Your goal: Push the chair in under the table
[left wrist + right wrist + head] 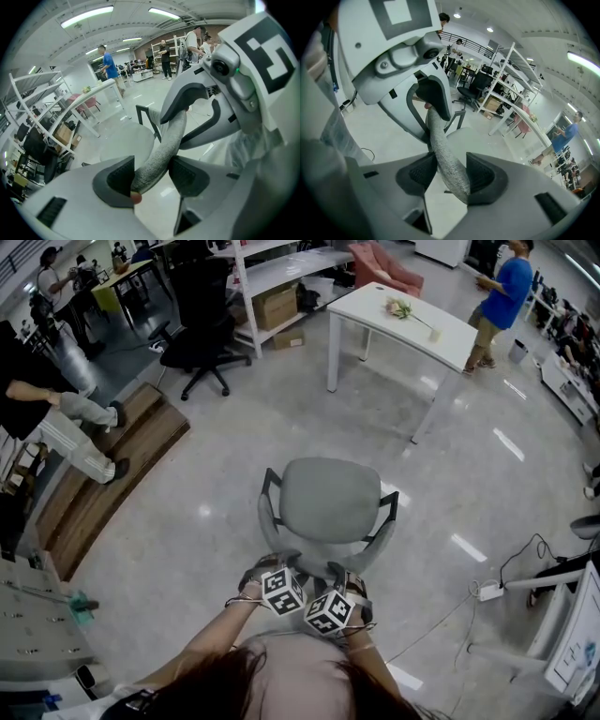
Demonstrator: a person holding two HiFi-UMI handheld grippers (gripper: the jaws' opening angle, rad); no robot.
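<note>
Grey fabric covers the one office chair (328,498), which stands on the floor well apart from the single white worktop (412,320). The left gripper (152,178) and the right gripper (449,176) sit side by side, each with its jaws closed on the backrest top edge (161,150). One black chair (202,324) stands farther off.

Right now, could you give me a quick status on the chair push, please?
Grippers: left gripper and right gripper both shut on the backrest. The chair stands well short of the white table. Bare floor between.
</note>
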